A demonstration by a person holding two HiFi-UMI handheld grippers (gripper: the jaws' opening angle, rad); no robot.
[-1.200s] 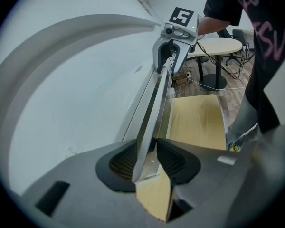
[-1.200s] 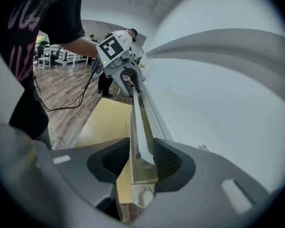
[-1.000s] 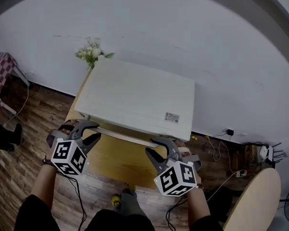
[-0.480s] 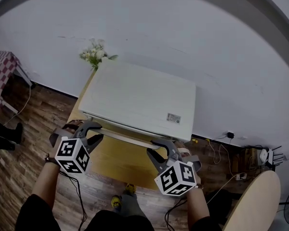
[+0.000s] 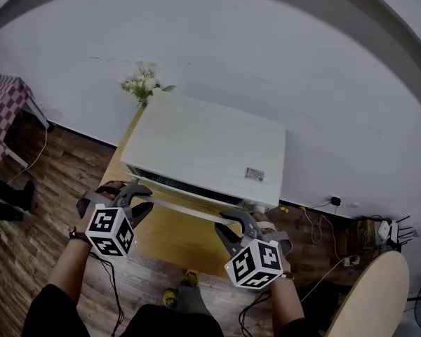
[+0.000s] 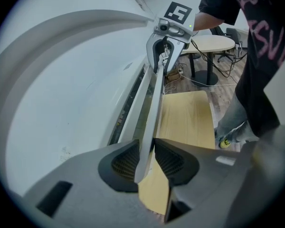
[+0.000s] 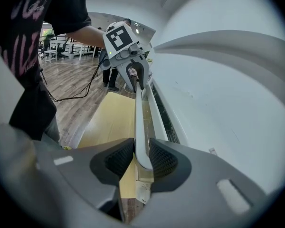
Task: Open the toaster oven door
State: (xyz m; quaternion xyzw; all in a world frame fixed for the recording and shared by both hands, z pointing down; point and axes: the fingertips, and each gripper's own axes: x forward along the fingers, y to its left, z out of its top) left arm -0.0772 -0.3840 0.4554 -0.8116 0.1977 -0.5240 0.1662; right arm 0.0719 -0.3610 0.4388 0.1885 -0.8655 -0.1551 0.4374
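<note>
- The left gripper (image 6: 149, 158) is clamped on the door handle (image 6: 154, 94). Its jaws have just been closing, and both ribbed pads now press the pale bar near its left end.
- The right gripper (image 7: 142, 158) is clamped on the same handle near its right end. Its jaws have also just been closing, and the bar sits tight between its pads.
- Each gripper view shows the other gripper gripping the far end of the bar.
- In the head view both grippers point down and away from the person, marker cubes towards the camera.
- The handle runs along the front of the white toaster oven (image 5: 207, 146), just below its top edge.
- A dark gap shows between the oven's top edge and the door (image 7: 149, 103), so the door stands slightly ajar at the top.
- The oven sits on a yellow wooden table (image 5: 175, 234) against a white wall.
- A bunch of flowers (image 5: 146, 84) stands behind the oven's left rear corner.
- Cables (image 5: 316, 209) lie on the wooden floor (image 5: 28, 223) to the right.
</note>
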